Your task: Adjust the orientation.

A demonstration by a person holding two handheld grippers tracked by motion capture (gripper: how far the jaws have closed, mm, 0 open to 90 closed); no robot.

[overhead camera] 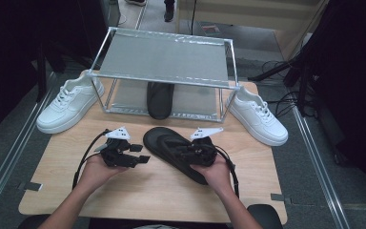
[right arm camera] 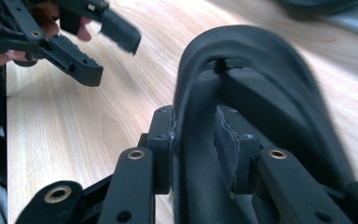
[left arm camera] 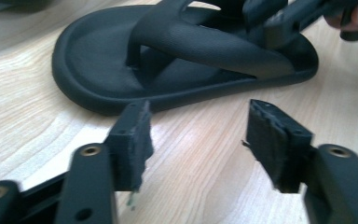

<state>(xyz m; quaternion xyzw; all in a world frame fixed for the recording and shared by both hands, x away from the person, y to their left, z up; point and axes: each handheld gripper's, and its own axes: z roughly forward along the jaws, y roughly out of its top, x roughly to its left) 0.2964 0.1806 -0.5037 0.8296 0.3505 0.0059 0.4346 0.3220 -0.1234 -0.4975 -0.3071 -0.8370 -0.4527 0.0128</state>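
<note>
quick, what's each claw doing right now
left claw: open, nothing between its jaws, just short of the black sandal
right claw: its jaws sit around the sandal's strap, one on each side; whether they clamp it cannot be told

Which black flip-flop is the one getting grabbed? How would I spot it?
Find the metal shoe rack at the back of the wooden table. In front of it, out on the bare wood, lies the black flip-flop. Its twin sits under the rack, and the white sneakers flank the rack.
</note>
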